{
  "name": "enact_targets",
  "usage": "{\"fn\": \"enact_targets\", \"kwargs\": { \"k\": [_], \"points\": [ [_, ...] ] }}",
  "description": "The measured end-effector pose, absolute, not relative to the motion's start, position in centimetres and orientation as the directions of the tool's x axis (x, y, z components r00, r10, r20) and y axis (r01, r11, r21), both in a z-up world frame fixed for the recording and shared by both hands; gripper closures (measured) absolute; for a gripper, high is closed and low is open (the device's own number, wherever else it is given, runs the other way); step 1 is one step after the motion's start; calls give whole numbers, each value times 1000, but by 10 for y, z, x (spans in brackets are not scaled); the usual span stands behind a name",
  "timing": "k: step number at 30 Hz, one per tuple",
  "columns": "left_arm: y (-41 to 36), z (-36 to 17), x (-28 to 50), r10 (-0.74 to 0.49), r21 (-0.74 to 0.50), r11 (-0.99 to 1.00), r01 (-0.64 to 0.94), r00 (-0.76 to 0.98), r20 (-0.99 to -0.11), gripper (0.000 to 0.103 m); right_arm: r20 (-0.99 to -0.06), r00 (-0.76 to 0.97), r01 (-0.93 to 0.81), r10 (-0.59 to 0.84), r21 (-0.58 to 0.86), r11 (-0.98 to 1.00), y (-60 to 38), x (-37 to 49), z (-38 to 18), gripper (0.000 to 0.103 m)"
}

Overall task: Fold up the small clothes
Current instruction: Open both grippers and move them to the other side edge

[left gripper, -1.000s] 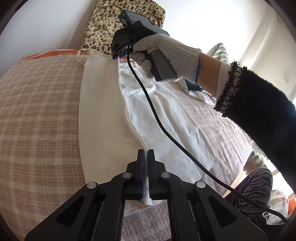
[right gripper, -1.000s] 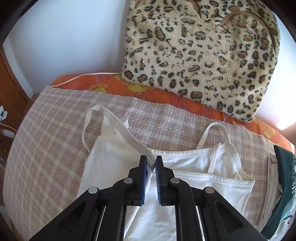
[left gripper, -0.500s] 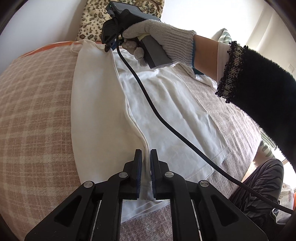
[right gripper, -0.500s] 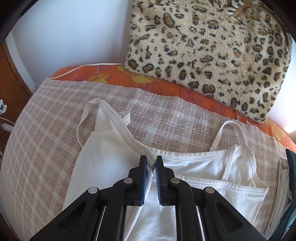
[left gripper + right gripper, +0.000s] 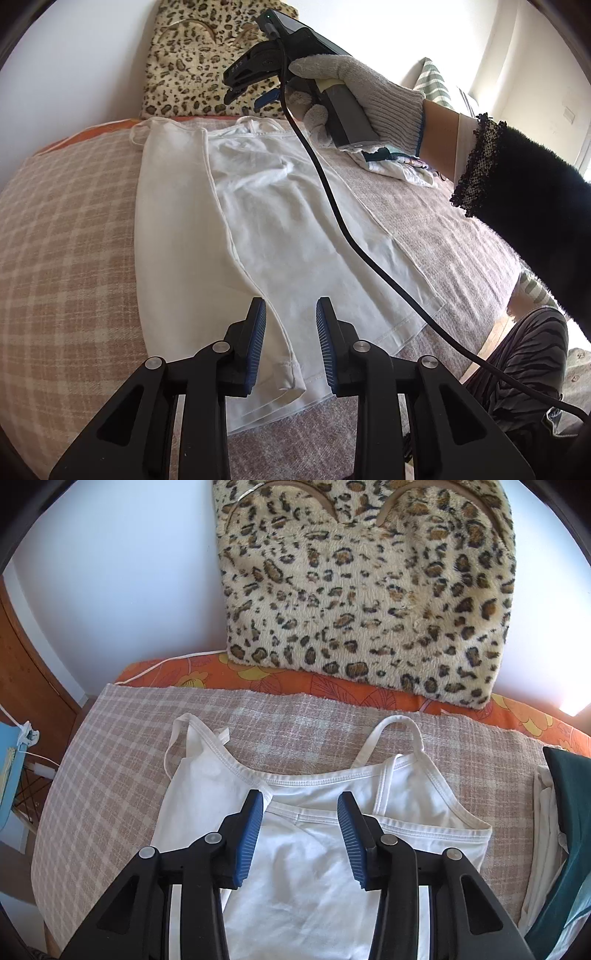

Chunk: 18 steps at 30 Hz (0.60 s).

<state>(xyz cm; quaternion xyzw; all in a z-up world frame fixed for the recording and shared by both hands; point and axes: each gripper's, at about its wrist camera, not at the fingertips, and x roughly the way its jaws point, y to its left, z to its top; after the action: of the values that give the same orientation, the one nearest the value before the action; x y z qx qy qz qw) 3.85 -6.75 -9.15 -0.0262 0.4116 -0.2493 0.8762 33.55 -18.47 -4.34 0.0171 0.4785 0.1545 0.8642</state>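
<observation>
We see a white camisole (image 5: 280, 221) lying flat on a beige checked blanket (image 5: 66, 229), one side panel folded over its middle, straps toward a leopard-print cushion (image 5: 369, 590). The left gripper (image 5: 290, 332) stands above the folded hem corner; its jaws have just been opening, their blue pads (image 5: 255, 343) apart and clear of the cloth. The right gripper (image 5: 301, 823), seen in the left wrist view in a gloved hand (image 5: 354, 92), hangs above the neckline; its jaws too have just been opening and press on nothing. Pale lettering on its jaw housing is too small for us to read. A black cable (image 5: 332, 199) trails across the garment. Folded clothes (image 5: 554, 830) lie beside the camisole's right edge.
</observation>
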Motion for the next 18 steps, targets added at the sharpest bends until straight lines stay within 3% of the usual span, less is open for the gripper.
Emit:
{"fn": "enact_targets", "kwargs": {
  "k": [4,7,18],
  "points": [
    [-88,-90,34,-477,-232,854,465,525,-705,76,-803,517,-246,296,192,950,-216,315,-31,49],
    [-107,-90,30,-497,-218,831,511,509,-702,68,-794,533,-238,292,191,952,-240,303,-27,47],
    [-172,-97,15,-530,-145,748,648,450,-719,67,-778,559,-174,289,231,957,-325,280,-30,46]
  ]
}}
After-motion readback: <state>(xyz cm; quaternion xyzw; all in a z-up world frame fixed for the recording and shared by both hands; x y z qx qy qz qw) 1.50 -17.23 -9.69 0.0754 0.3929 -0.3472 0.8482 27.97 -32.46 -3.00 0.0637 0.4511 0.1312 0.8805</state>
